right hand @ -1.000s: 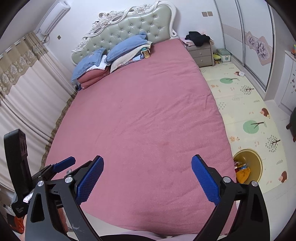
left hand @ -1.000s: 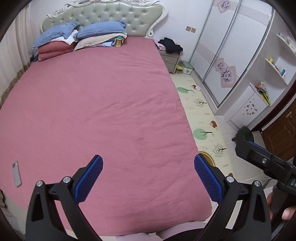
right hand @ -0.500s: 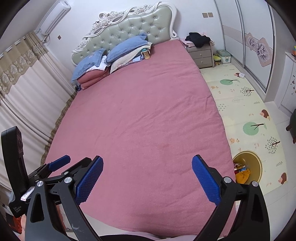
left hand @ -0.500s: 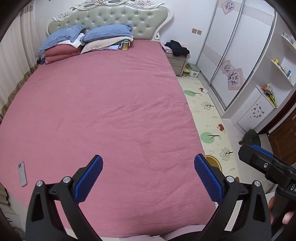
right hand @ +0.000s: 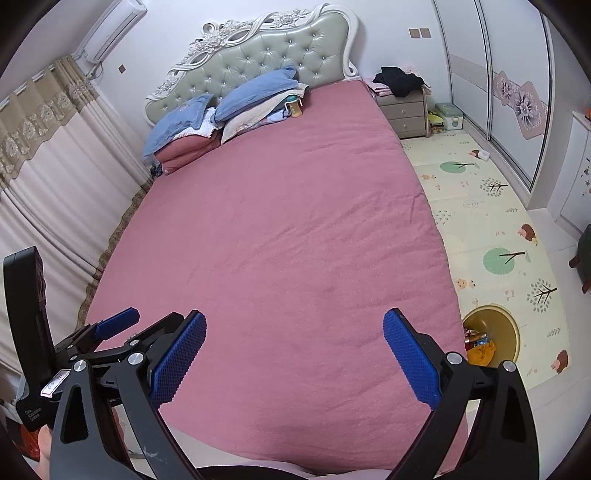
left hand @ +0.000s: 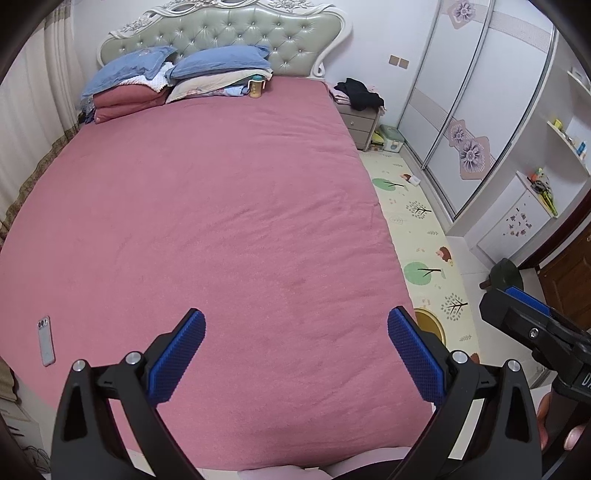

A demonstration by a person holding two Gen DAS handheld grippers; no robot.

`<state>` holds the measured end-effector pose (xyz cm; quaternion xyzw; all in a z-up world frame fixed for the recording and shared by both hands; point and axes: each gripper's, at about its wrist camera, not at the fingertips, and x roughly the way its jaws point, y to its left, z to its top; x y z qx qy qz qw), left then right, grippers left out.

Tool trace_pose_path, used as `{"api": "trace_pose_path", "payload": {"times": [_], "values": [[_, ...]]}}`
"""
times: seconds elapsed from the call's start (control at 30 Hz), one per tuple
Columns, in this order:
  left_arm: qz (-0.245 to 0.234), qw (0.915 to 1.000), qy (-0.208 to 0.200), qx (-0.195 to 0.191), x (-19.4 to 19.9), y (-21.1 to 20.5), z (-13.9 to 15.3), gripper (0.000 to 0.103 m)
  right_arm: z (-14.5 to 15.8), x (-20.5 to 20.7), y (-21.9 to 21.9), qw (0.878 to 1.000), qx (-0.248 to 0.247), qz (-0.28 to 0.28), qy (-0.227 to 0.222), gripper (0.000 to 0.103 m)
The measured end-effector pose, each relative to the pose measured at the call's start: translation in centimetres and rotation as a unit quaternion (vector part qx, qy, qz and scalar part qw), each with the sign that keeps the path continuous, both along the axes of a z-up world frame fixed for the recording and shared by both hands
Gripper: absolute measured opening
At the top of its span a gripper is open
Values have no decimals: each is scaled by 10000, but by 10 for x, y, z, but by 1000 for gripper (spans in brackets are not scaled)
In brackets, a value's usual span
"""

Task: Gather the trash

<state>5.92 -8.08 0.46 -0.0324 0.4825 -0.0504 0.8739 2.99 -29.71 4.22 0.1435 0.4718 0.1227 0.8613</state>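
**Pink bed, both grippers open, trash in yellow bin**

Pink bedspread (left hand: pixel 207 221) fills both views, wide and flat. Left gripper (left hand: pixel 295 341) hangs over the foot end, blue pads wide apart, nothing between them. Right gripper (right hand: pixel 293 341) same: jaws spread, empty, over the foot of the bed. Yellow bin (right hand: pixel 508 334) sits on the play mat (right hand: pixel 491 206) just beside the bed's right edge; colourful wrappers and an orange bag (right hand: pixel 480 350) lie inside it. From the left wrist view only a sliver of the bin shows past the right finger. Phone (left hand: pixel 46 341) lies on the bedspread near the left edge. Blue pillows (left hand: pixel 218 62) stacked at the tufted headboard (left hand: pixel 236 29), a bottle (left hand: pixel 255 85) next to them. Nightstand (right hand: pixel 404 110) with dark clothes on top.
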Motion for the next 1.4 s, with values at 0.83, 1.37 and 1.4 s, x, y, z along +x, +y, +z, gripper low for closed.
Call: {"api": "trace_pose_path", "payload": {"times": [0.83,1.37,1.4], "values": [[104,9999,-24,-2,-1,5,0,99,-1,2,2,10000,-16,46,9,93],[152,9999,-29,-8,1,9,1,99,-3,2,-2,10000,13,-56,32,93],[148,9999,-34,-14,1,9,1,99,-3,2,-2,10000,11,-59,25,93]]}}
